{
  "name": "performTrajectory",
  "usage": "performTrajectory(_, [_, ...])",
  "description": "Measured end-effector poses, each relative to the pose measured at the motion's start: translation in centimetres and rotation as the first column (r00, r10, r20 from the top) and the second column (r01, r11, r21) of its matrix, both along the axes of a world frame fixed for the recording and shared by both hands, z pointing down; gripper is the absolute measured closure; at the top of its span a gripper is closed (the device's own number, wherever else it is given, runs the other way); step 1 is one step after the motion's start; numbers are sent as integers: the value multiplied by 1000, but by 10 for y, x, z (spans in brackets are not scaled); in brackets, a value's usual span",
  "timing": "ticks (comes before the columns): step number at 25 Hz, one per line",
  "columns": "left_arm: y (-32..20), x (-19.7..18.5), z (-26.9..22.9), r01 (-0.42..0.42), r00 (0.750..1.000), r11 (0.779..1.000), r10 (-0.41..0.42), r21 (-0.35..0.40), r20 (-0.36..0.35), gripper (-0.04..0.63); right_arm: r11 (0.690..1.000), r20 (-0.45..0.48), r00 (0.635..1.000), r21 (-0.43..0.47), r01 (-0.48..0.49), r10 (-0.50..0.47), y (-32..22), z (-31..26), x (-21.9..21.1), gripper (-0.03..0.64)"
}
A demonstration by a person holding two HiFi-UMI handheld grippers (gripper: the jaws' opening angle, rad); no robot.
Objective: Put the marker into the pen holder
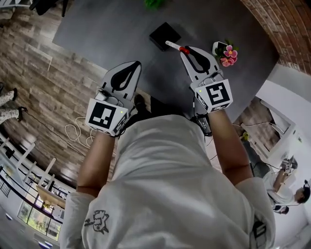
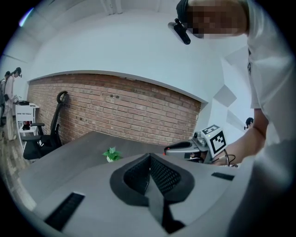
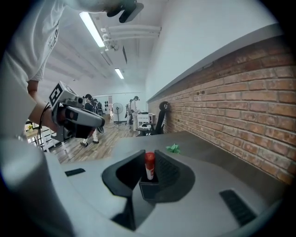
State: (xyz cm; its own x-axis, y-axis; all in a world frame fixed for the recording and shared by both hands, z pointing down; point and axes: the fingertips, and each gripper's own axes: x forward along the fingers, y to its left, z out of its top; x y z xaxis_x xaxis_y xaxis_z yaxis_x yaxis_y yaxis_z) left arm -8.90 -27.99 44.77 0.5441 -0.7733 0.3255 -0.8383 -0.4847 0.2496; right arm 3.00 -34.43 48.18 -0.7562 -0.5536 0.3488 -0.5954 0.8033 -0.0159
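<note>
A white marker with a red cap (image 1: 174,46) sits between the jaws of my right gripper (image 1: 187,50), which is shut on it. Its white end points at the black square pen holder (image 1: 164,36) on the dark grey table (image 1: 112,29). In the right gripper view the marker (image 3: 149,165) stands upright with its lower end at the pen holder's (image 3: 149,189) top; I cannot tell whether it is inside. My left gripper (image 1: 136,64) hovers to the left, shut, with nothing in it. Its jaws (image 2: 149,159) meet in the left gripper view.
A small pot of pink flowers (image 1: 225,52) stands just right of the right gripper. A green plant (image 1: 154,3) sits at the table's far edge. A brick wall (image 1: 284,24) runs along the right side. Office chairs (image 2: 44,134) stand beyond the table.
</note>
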Motion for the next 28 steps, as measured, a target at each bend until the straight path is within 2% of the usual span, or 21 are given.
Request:
performTrajectory(14, [-14, 5, 17, -17, 1000, 999, 17, -27, 15, 584, 998, -47, 999, -69, 6, -10, -12, 52, -10, 545])
performTrajectory(22, [-11, 8, 17, -22, 1000, 999, 23, -34, 11, 584, 996, -37, 999, -91, 7, -11, -7, 52, -12, 496])
performTrajectory(28, [-6, 3, 9, -17, 1000, 1000, 17, -15, 12, 584, 997, -26, 1000, -74, 7, -9, -2, 39, -14, 491])
